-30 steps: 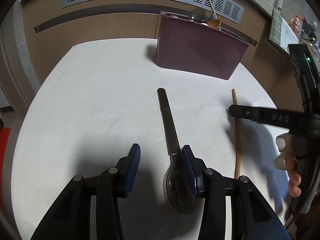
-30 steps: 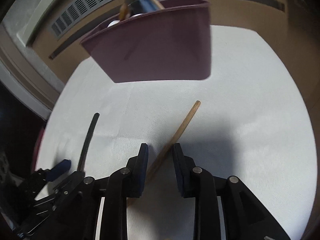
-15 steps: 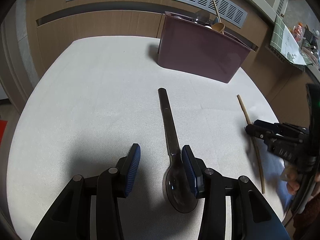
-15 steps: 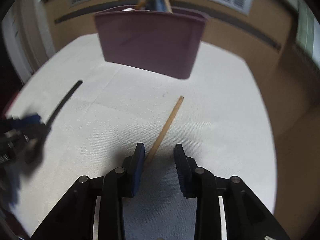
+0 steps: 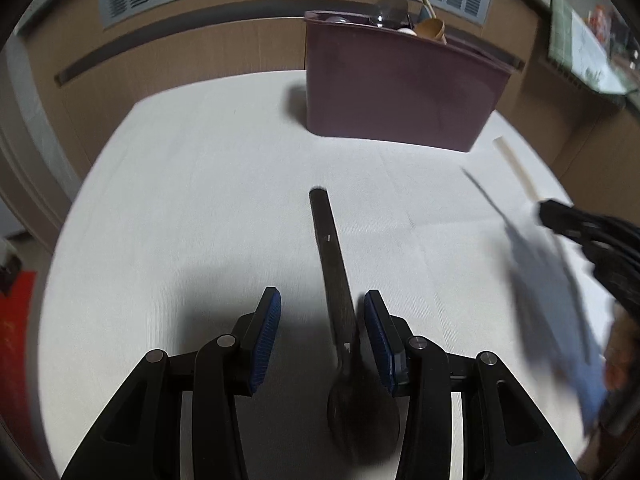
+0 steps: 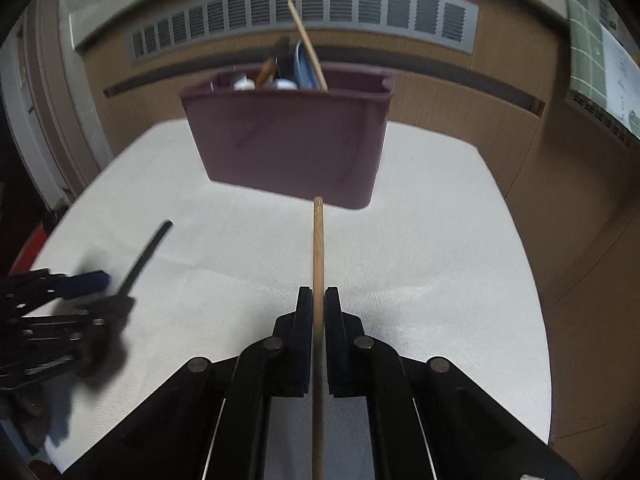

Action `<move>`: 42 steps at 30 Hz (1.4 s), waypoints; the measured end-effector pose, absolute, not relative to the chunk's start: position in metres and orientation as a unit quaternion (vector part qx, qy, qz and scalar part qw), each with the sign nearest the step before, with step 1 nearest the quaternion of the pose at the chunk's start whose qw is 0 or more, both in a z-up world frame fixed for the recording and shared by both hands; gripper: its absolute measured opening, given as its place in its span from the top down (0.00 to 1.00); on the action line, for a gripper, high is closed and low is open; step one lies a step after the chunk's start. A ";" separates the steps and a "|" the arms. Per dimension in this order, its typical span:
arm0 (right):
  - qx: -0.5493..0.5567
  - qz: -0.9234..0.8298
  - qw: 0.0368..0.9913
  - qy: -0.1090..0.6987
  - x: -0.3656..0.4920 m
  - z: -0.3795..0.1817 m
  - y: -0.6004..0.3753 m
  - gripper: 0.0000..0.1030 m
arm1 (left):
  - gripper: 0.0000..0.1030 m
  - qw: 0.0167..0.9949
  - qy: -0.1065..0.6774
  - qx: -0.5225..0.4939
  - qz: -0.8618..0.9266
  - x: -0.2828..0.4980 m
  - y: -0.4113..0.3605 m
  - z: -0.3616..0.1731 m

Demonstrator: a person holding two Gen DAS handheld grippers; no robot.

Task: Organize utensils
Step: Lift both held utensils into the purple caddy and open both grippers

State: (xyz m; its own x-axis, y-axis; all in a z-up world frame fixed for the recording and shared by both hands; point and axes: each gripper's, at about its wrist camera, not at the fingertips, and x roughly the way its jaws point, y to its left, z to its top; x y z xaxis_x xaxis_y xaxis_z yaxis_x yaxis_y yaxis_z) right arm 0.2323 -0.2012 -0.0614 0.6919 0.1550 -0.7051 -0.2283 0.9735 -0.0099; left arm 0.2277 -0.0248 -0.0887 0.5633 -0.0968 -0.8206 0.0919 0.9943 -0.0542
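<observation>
In the right wrist view the right gripper [image 6: 316,312] sits at lower centre, its jaws drawn in tight on a wooden chopstick [image 6: 318,256] that runs straight up the frame toward the maroon utensil bin [image 6: 288,148] standing at upper centre on the white desk [image 6: 440,260]. The bin already holds several utensils, another chopstick among them. In the left wrist view the left gripper [image 5: 318,330] is at lower centre with its jaws spread wide; a dark spoon [image 5: 336,292] lies on the desk between them, close against the right-hand pad, bowl nearest the camera and handle pointing toward the bin in the upper right, and nothing is clamped. The step in hand looks like a paired pick-up: chopstick taken, spoon merely bracketed. Next, the left jaws would need to close on the spoon's neck, while the chopstick calls for carrying over the bin rim and tipping end-down before release.
</observation>
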 end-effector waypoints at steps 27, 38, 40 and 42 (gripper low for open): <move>-0.015 0.117 0.941 0.318 0.202 -0.030 -0.208 0.96 | 0.88 0.935 0.319 -0.100 -0.115 0.182 -0.020 -0.002; 0.005 0.120 0.963 0.242 0.204 0.016 -0.212 0.95 | 0.88 0.958 0.232 -0.117 -0.123 0.193 -0.006 0.068; -0.017 0.110 0.978 0.176 0.207 0.059 -0.209 0.96 | 0.88 0.966 0.186 -0.126 -0.131 0.203 -0.003 0.105; -0.023 0.106 0.987 0.122 0.216 0.101 -0.209 0.96 | 0.88 0.972 0.142 -0.135 -0.133 0.216 0.000 0.137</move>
